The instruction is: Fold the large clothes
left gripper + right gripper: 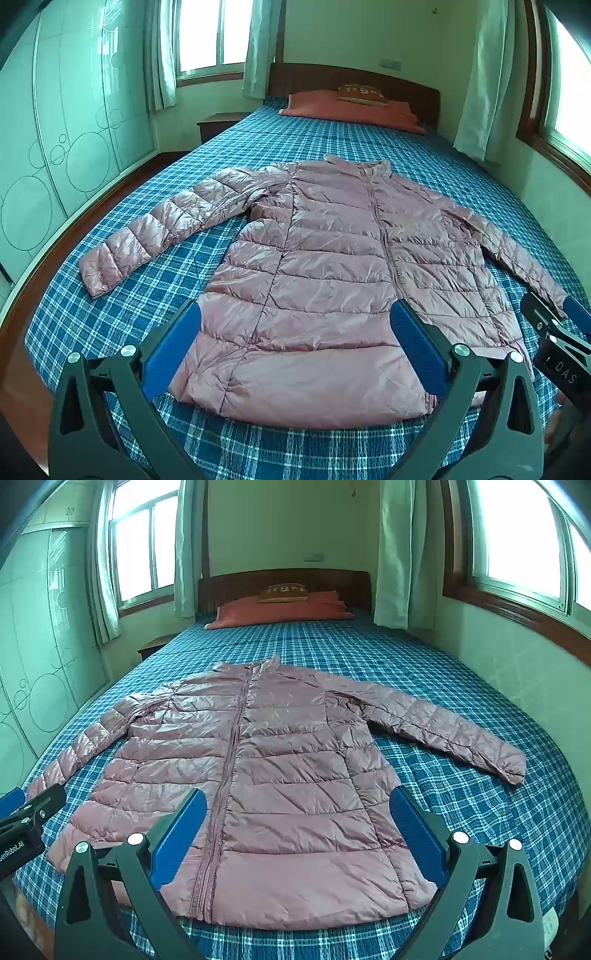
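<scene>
Jacket (332, 266) flat on bed (147, 325), front up, collar toward headboard (354, 79), hem at near edge. Sleeves spread left and right. Pillow (351, 109) against headboard, well behind jacket. Nightstand (218, 123) left of bed. Left gripper (295, 347) and right gripper (299, 830) above hem, side by side.

- Left gripper (295, 347): jaws spread wide, nothing between the blue pads, held low and level.
- Right gripper (297, 829): jaws spread wide, unloaded, level beside it.
</scene>
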A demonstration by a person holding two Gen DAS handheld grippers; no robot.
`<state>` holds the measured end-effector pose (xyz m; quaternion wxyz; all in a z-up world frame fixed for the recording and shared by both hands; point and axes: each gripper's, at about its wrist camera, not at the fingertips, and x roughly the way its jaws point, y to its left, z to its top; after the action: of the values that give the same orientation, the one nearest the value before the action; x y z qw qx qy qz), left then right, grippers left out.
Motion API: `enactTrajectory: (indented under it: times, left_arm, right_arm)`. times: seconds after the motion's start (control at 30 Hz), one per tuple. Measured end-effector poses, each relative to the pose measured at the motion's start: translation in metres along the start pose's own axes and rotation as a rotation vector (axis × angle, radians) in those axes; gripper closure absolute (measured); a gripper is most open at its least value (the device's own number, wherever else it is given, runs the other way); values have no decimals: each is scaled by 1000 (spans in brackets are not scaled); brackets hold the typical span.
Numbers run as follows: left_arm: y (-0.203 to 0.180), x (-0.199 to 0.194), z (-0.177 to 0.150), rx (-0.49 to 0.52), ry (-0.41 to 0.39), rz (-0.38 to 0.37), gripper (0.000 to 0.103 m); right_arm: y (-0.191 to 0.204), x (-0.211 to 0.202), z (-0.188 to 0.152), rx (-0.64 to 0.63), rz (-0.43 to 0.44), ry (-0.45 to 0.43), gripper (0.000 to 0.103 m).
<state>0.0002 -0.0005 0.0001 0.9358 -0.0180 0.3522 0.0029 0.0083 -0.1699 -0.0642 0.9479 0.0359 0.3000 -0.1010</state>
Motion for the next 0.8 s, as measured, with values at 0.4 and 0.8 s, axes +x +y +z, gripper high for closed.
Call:
enactTrajectory:
  times: [0.4,0.8]
  left_arm:
    - [-2,-3,2,-2,-4,-4,2]
    - [-5,-7,1,2,-7,-5,2]
  right_arm:
    - [3,1,-2,5,11,2,5]
    - [6,3,-4,0,17,4,5]
